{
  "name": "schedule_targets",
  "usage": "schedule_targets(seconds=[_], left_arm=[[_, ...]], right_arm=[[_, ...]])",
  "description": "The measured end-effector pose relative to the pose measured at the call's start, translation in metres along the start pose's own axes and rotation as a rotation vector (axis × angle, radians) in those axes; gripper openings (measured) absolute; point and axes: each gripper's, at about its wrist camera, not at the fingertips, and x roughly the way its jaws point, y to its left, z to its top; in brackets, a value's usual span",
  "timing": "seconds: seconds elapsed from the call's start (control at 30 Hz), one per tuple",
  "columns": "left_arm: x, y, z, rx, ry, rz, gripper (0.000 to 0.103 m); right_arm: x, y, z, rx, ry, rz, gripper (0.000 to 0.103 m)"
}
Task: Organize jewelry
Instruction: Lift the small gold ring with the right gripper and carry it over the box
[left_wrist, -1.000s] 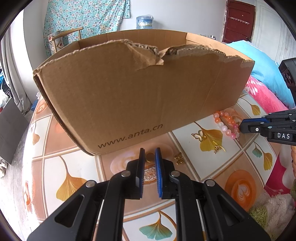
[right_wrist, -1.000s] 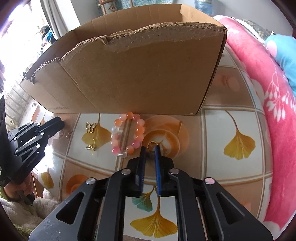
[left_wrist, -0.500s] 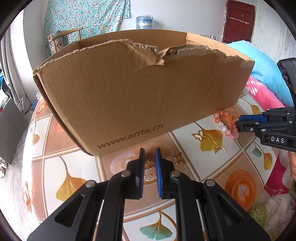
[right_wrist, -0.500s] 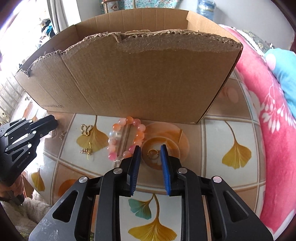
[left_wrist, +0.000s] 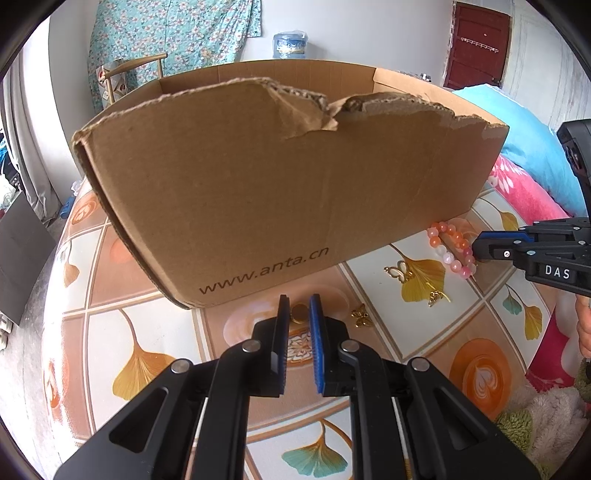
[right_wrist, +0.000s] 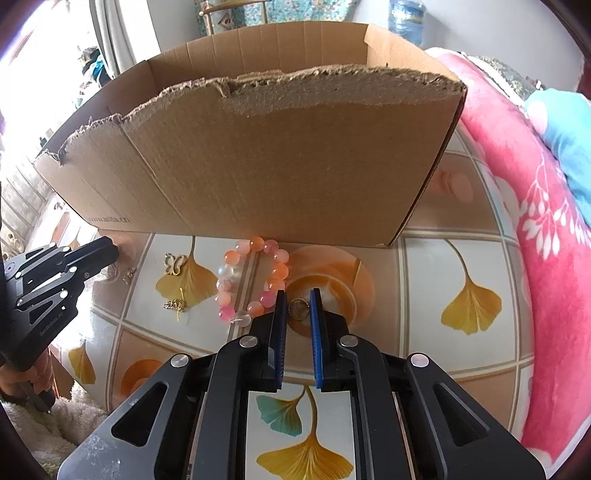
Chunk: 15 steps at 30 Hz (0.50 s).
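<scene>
1. The right gripper (right_wrist: 297, 307) is closing its blue-padded jaws around a small gold ring (right_wrist: 298, 308) lying on the ginkgo-patterned tiled surface (right_wrist: 461, 266).
2. The left gripper (left_wrist: 298, 311) is holding its jaws narrowly apart around a gold coin-like piece (left_wrist: 300, 312).
3. A pink-and-orange bead bracelet (right_wrist: 255, 280) is lying just beside the ring, before the torn brown cardboard box (right_wrist: 280, 162).

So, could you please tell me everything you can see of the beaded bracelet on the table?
The beaded bracelet is a closed loop of round, glossy beads in orange, pink and milky white, glass or stone by their look. It lies flat on the patterned table just in front of the cardboard box, with the white butterfly charm apart to its left. The right gripper is right beside its near end; contact is unclear.
</scene>
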Motion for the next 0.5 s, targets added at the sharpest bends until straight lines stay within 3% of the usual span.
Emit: schedule_targets(seconds=[0.33,0.5], left_arm=[[-0.018,0.001,-0.001,0.013,-0.009,0.008,0.011],[-0.058,-0.002,0.008,0.038,-0.076,-0.038,0.011]], right_arm=[[-0.036,-0.008,0.006,-0.005,-0.058,-0.024,0.01],[-0.077,0.0,0.013,-0.028,-0.135,0.054,0.01]])
